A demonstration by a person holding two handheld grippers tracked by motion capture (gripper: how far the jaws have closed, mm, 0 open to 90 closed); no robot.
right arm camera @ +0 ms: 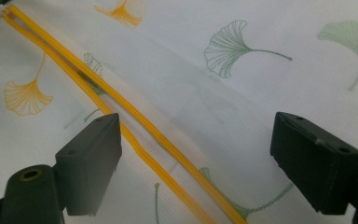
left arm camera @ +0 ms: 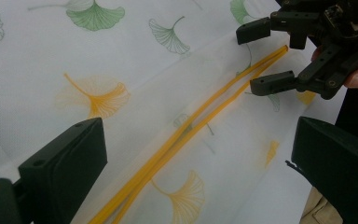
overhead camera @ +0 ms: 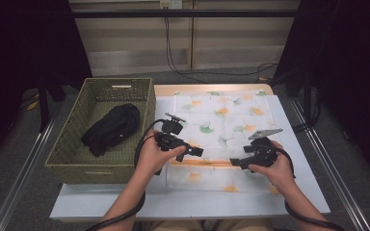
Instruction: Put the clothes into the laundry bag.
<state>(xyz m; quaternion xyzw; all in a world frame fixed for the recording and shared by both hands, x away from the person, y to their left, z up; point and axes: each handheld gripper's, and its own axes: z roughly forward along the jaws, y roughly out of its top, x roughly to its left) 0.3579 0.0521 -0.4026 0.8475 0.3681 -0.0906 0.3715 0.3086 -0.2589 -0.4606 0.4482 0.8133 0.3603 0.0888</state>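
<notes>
Both the left gripper (overhead camera: 196, 151) and right gripper (overhead camera: 235, 162) hover wide open, holding nothing, over the mesh bag's (overhead camera: 221, 115) yellow zipper (overhead camera: 207, 162), near the table's front edge.

High view: looked forward and down from above your side, far enough to take in the whole table (overhead camera: 289, 202).
Left gripper view: sat close above the mesh bag (left arm camera: 135, 79), facing along its yellow zipper (left arm camera: 186, 133).
Right gripper view: equally close, over that zipper.
Shared: you had bag and zipper in all three.
</notes>
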